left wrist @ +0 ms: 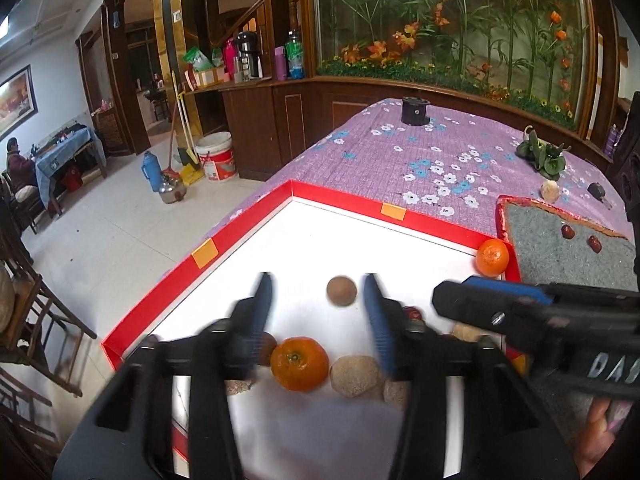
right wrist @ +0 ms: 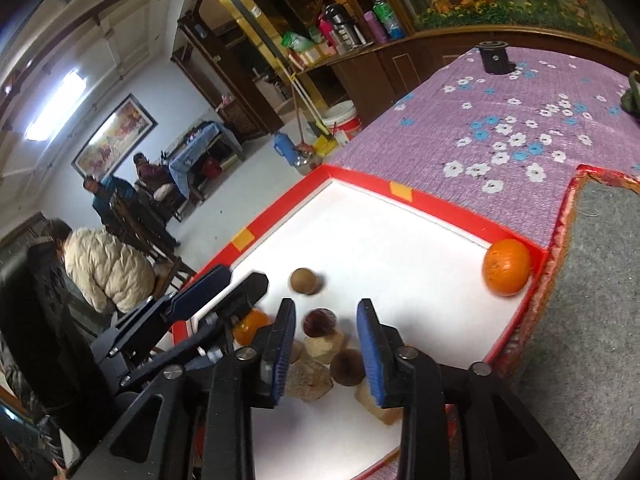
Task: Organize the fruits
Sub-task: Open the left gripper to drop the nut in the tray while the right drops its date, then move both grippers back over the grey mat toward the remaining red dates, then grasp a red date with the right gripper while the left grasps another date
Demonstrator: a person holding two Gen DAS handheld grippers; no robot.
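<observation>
Small round brown fruit [left wrist: 341,291] lies loose on the white floor of the red-rimmed cardboard tray [left wrist: 208,236], apparently just dropped there for sorting. Left gripper [left wrist: 318,294] hovers just short of it, fingers spread, pinching nothing. Right gripper [right wrist: 326,320], fingers apart, straddles a dark red fruit [right wrist: 318,322] without touching; grey felt mat [left wrist: 560,248] alongside holds two more.

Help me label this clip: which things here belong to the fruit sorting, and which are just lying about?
Job: red tray, oranges, brown fruit, grey mat with red dates.
Lying about: black cylinder, green leaves, bucket, kettle.
</observation>
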